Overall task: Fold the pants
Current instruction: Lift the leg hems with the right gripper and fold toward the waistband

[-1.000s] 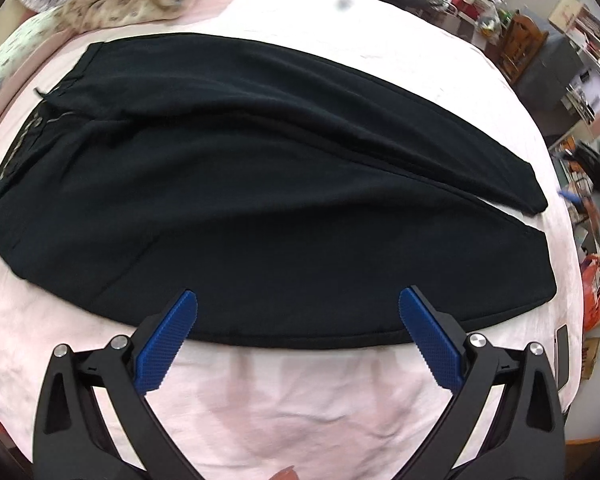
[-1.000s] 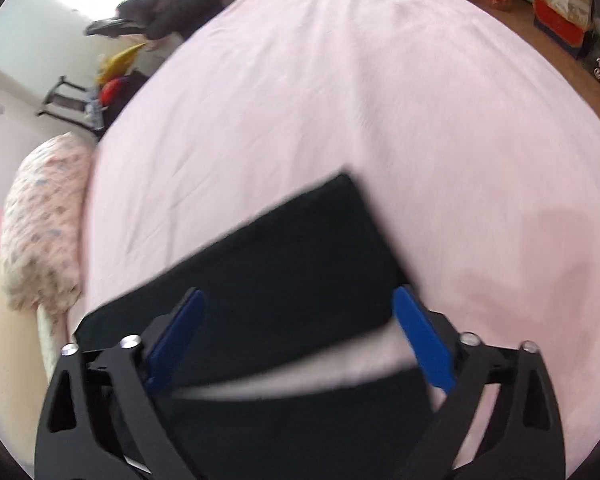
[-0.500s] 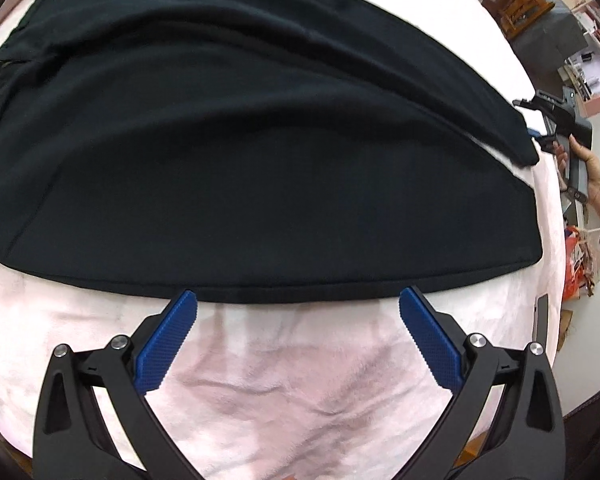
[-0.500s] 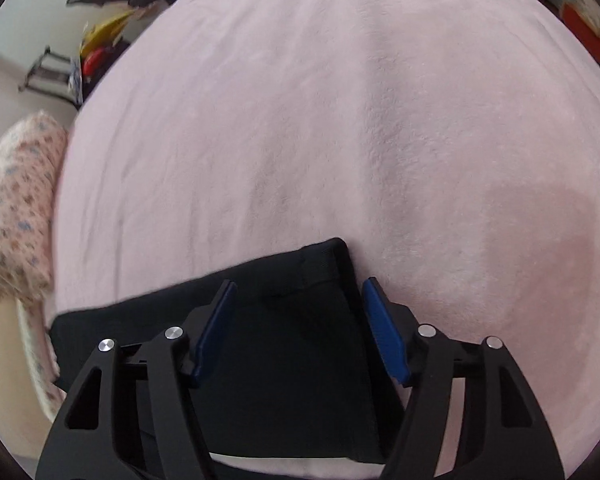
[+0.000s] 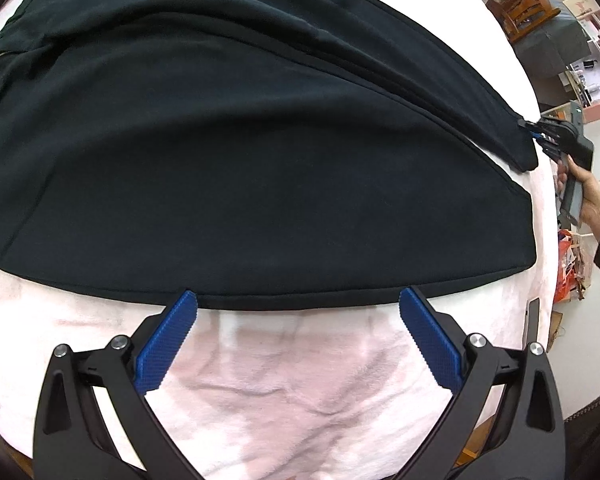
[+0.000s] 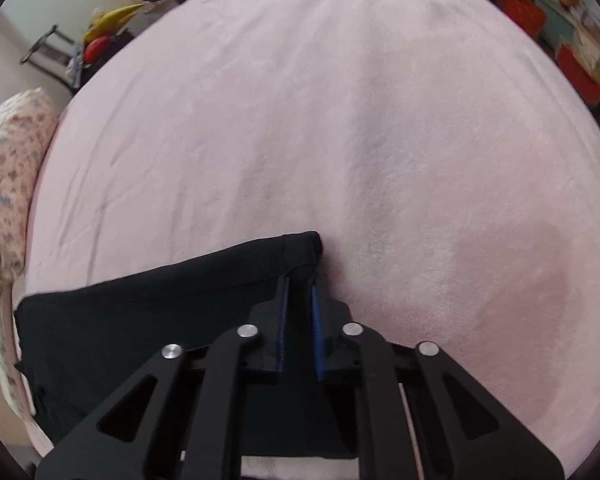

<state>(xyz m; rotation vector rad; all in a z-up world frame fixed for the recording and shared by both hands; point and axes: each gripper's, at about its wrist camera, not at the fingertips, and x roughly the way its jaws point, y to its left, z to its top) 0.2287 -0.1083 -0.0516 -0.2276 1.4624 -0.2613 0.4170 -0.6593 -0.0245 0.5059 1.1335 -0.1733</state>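
Note:
Black pants (image 5: pixel 260 152) lie spread flat on a pink bed cover (image 5: pixel 284 384), waist at the left, leg ends at the right. My left gripper (image 5: pixel 298 300) is open, its blue fingertips just at the near long edge of the near leg. In the right wrist view my right gripper (image 6: pixel 299 284) is shut on the hem corner of the far pant leg (image 6: pixel 160 312), low over the cover. The left wrist view shows that gripper (image 5: pixel 540 130) at the far leg's end, held by a hand.
A floral pillow (image 6: pixel 8 184) lies at the bed's left edge. Furniture and shelves (image 5: pixel 548 32) stand beyond the bed at the right. Red crates (image 6: pixel 572 68) sit on the floor past the far side.
My right gripper came down onto the far leg's hem and closed on it. My left gripper moved forward and lower toward the near leg's long edge, staying open.

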